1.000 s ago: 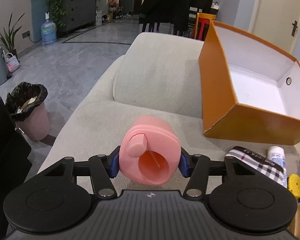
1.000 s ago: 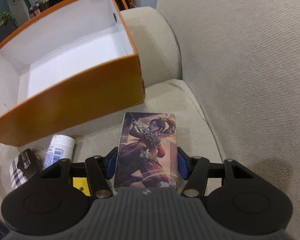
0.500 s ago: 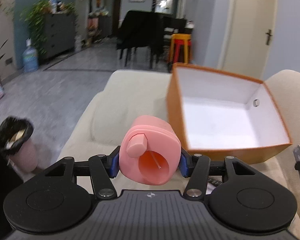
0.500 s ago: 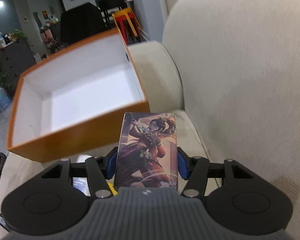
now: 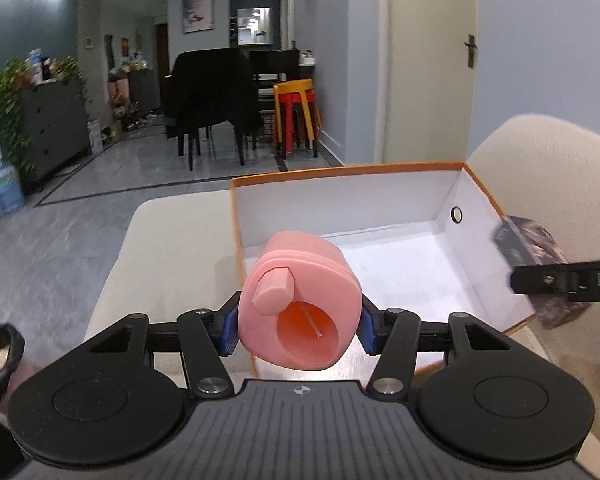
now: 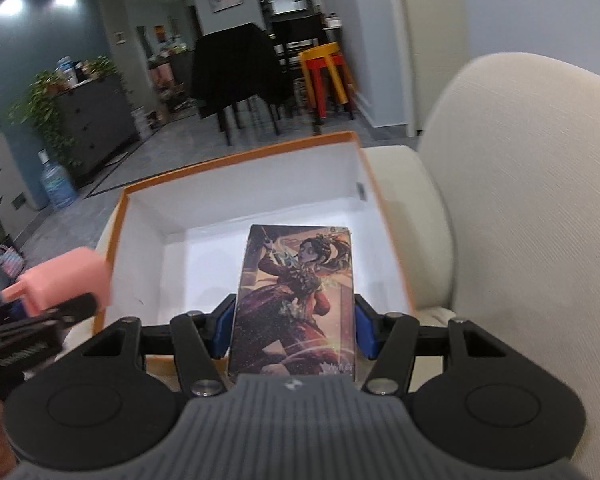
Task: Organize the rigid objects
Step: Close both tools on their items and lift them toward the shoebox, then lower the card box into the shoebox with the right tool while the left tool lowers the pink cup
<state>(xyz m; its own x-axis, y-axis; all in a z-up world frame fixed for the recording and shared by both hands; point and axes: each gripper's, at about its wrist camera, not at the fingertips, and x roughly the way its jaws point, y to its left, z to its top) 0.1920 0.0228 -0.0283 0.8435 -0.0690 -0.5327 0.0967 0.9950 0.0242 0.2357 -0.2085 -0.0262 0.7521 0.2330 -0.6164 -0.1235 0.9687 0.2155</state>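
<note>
My left gripper [image 5: 299,326] is shut on a pink plastic cup-like object [image 5: 300,300] and holds it above the near left edge of an open orange box with a white inside [image 5: 400,268]. My right gripper [image 6: 294,334] is shut on a flat illustrated card box [image 6: 298,296] and holds it over the near edge of the same orange box [image 6: 236,208]. In the left wrist view the card box [image 5: 534,244] shows at the right, over the box's right wall. In the right wrist view the pink object [image 6: 66,278] shows at the left.
The orange box rests on a beige sofa [image 5: 172,252] whose back cushion [image 6: 520,200] rises at the right. Beyond are a grey tiled floor, dark chairs [image 5: 212,92], red and yellow stools [image 5: 296,112] and a water jug [image 5: 6,192].
Both grippers have risen and moved forward with their objects, from low over the sofa seat to above the near rim of the orange box. The small items on the seat have left view.
</note>
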